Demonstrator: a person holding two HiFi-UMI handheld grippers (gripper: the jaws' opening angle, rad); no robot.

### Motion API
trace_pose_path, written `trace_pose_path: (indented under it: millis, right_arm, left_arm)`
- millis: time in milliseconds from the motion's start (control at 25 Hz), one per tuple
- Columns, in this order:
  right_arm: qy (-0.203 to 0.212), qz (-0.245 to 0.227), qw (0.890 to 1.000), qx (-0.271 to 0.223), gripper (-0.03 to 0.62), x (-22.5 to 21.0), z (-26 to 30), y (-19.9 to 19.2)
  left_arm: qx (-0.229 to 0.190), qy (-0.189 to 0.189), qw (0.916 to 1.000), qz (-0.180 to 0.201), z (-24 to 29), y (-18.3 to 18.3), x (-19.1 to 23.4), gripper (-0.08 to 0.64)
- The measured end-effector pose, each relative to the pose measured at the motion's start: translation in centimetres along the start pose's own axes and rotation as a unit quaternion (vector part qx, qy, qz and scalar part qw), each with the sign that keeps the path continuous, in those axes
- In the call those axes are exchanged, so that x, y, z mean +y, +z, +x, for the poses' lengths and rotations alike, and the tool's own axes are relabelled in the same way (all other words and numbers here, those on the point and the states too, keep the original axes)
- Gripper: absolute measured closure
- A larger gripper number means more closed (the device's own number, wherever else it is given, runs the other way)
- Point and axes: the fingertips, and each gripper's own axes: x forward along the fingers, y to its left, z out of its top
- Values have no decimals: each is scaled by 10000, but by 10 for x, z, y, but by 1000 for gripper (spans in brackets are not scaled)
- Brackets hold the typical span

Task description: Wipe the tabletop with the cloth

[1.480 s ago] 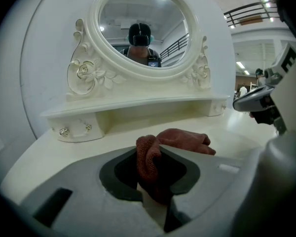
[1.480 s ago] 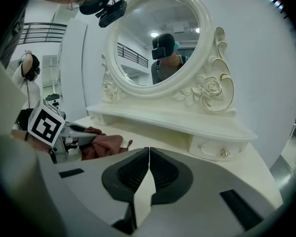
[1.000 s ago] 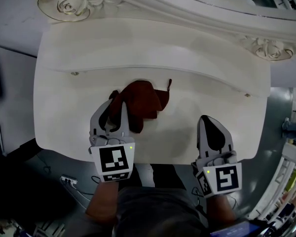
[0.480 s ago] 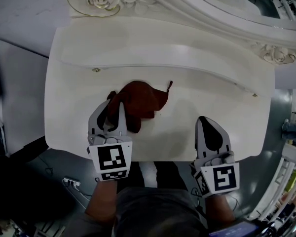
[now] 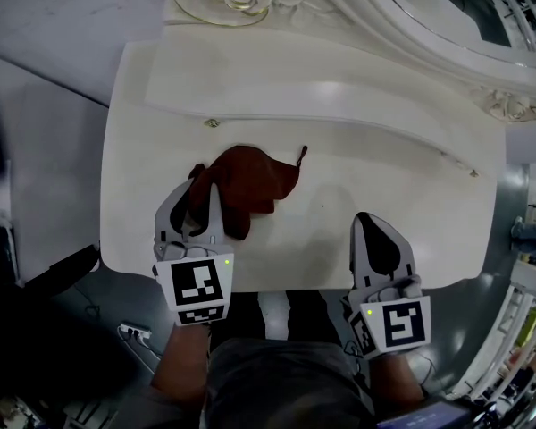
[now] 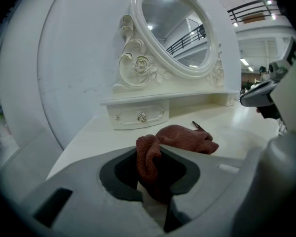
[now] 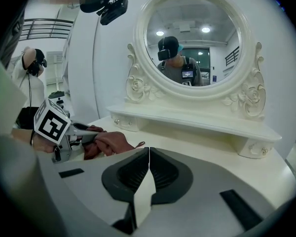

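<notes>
Left gripper (image 5: pixel 202 193): jaws clamped on a bunched fold of the red-brown cloth (image 5: pixel 252 177), toward the front-left of the tabletop (image 5: pixel 384 177). The rest of the cloth trails ahead, lying on the surface.

Cloth judged light, soft and limp (it will drag and crumple rather than slide stiffly), so the bunched near edge is the sound place to hold.

Right gripper (image 5: pixel 369 223): jaws pressed together on nothing, idle over the front-right edge.

Versus a second ago: cloth and left gripper sit further left, closer to the small knob (image 5: pixel 212 123).
</notes>
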Motion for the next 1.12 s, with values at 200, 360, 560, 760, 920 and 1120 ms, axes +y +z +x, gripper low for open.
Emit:
trace_pose_path:
  millis: [200, 360, 560, 760, 920, 1120]
  right_arm:
    - [10, 0, 10000, 7, 577, 20, 10, 3]
    - [47, 2, 10000, -6, 577, 38, 19, 8]
    - [132, -9, 9999, -26, 577, 63, 29, 15]
    - [195, -53, 9998, -42, 577, 82, 37, 18]
    - [267, -91, 9996, -47, 577, 99, 41, 20]
    - [360, -137, 9992, -42, 577, 122, 47, 21]
  left_arm:
    - [8, 5, 10000, 11, -4, -6, 24, 479]
    - [34, -1, 10000, 27, -8, -11, 43, 479]
    - [48, 39, 10000, 55, -14, -17, 66, 480]
    - [60, 145, 9999, 12, -22, -26, 90, 479]
    - [67, 243, 9997, 26, -30, -35, 109, 479]
    - [65, 417, 9991, 13, -42, -46, 139, 480]
